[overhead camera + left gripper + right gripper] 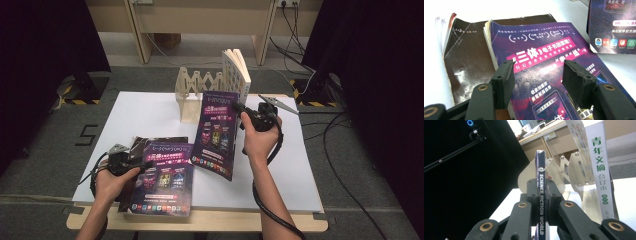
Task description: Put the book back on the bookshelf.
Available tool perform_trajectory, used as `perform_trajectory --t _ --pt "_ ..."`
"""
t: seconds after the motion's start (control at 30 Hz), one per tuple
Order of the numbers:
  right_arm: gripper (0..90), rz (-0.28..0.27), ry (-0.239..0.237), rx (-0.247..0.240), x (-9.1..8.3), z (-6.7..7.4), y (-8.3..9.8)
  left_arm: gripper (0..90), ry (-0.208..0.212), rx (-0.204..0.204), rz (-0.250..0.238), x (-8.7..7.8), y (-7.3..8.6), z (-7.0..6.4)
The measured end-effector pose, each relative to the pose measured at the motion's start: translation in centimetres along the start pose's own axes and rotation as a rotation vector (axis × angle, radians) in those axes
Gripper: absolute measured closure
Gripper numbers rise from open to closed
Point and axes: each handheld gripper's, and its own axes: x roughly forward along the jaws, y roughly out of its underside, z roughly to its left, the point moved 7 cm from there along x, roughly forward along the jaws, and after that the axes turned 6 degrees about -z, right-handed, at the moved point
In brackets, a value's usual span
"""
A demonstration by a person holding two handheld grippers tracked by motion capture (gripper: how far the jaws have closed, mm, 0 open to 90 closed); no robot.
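My right gripper (pixel 543 202) clamps the Science Fiction World magazine (pixel 218 131) by its spine, shelving underway; next, slot it into the expanding rack (pixel 192 92). My left gripper (pixel 537 80) hovers open over another magazine (pixel 544 50).

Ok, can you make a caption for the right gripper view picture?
Right gripper shut on a purple magazine's spine, beside a white book in the folding rack.

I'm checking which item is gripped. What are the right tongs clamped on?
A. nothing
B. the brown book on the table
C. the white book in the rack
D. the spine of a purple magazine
D: the right tongs pinch the purple magazine by its spine, near the wooden rack.
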Motion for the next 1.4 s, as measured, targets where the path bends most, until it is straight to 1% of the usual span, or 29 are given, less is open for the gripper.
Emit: perform_trajectory --t 0.2,0.23,0.3,0.37,0.5,0.67,0.73,1.0,1.03,1.1,1.17,1.23,1.4 --pt "84.9 -0.021 0.003 -0.019 0.2 0.2 -0.5 42.3 -0.003 -0.003 -0.004 0.0 -0.1 0.0" --pt "84.9 -0.021 0.004 -0.013 0.2 0.4 -0.5 42.3 -0.003 -0.002 -0.004 0.0 -0.1 0.1" --pt "84.9 -0.028 0.005 -0.023 0.3 0.3 -0.7 42.3 -0.003 -0.002 -0.004 -0.1 -0.1 0.1" --pt "84.9 -0.031 0.005 -0.017 0.3 0.4 -0.8 42.3 -0.005 -0.003 -0.003 -0.1 -0.1 0.1" --pt "84.8 -0.046 0.008 -0.03 0.4 0.4 -1.2 42.3 -0.003 -0.002 -0.005 -0.1 -0.1 0.1" --pt "84.9 -0.052 0.013 -0.033 0.6 0.5 -1.5 42.3 -0.005 -0.003 -0.003 -0.1 -0.1 0.1" --pt "84.9 -0.053 0.01 -0.021 0.7 0.5 -1.5 42.3 -0.003 -0.002 -0.005 -0.1 -0.1 0.1" --pt "84.8 -0.062 0.006 -0.027 1.1 0.8 -1.9 42.3 -0.003 -0.003 -0.012 -0.3 -0.3 0.2" --pt "84.9 -0.065 0.007 -0.036 1.1 0.8 -2.0 42.3 -0.006 -0.004 -0.013 -0.3 -0.3 0.3" --pt "84.9 -0.066 0.008 -0.028 1.2 0.9 -2.0 42.3 -0.008 -0.004 -0.01 -0.3 -0.3 0.3" --pt "84.8 -0.071 0.006 -0.038 1.3 0.9 -2.2 42.3 -0.009 -0.004 -0.01 -0.3 -0.2 0.3" --pt "84.8 -0.07 0.009 -0.031 1.4 1.0 -2.3 42.3 -0.005 -0.004 -0.01 -0.3 -0.2 0.3" --pt "84.8 -0.088 0.009 -0.043 1.6 1.2 -2.8 42.4 -0.005 -0.004 -0.009 -0.3 -0.2 0.3"
